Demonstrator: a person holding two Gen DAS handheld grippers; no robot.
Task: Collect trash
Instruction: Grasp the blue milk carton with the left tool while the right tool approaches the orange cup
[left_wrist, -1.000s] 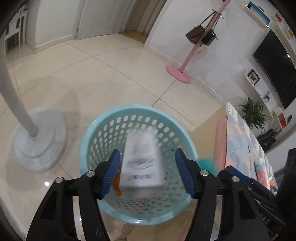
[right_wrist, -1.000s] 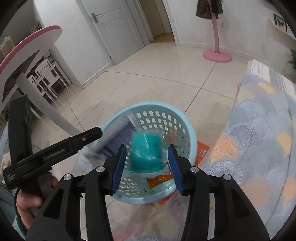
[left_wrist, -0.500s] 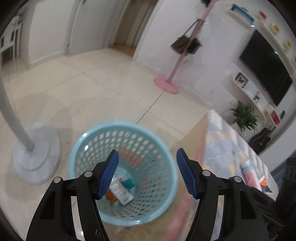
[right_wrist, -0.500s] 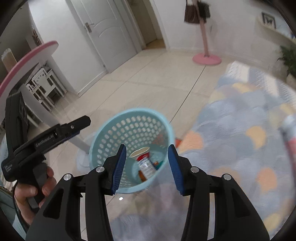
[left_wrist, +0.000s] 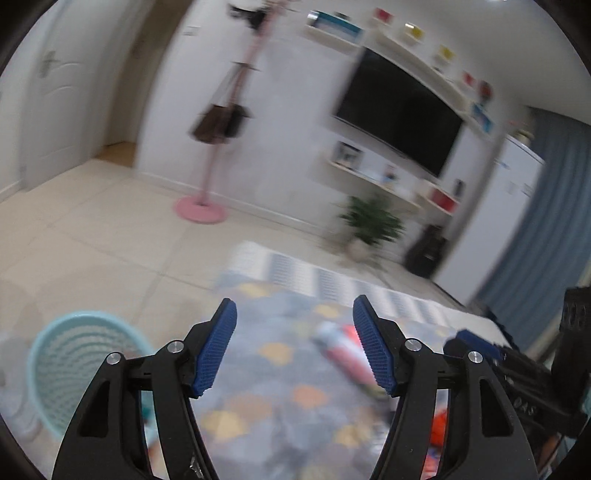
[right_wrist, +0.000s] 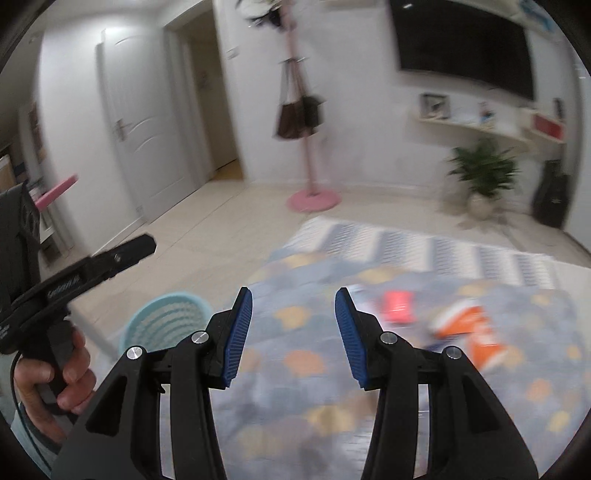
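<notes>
Both views are blurred by motion. My left gripper (left_wrist: 295, 343) is open and empty above a patterned cloth (left_wrist: 266, 384). A pink and white tube-like wrapper (left_wrist: 343, 354) lies on the cloth between its fingers. My right gripper (right_wrist: 293, 334) is open and empty over the same cloth (right_wrist: 406, 387). A red packet (right_wrist: 397, 306) and an orange packet (right_wrist: 469, 334) lie on the cloth to its right. The light blue perforated basket (left_wrist: 77, 373) stands on the floor at lower left; it also shows in the right wrist view (right_wrist: 166, 325).
A pink coat stand (left_wrist: 207, 206) with hanging bags stands by the far wall. A potted plant (left_wrist: 369, 225), wall shelves and a black television (left_wrist: 399, 110) are at the back right. A white door (right_wrist: 136, 147) is at the left.
Both grippers dropped their items into the basket, then swung up and right away from it to face the cloth. The basket moved from the centre of each view to the lower left.
</notes>
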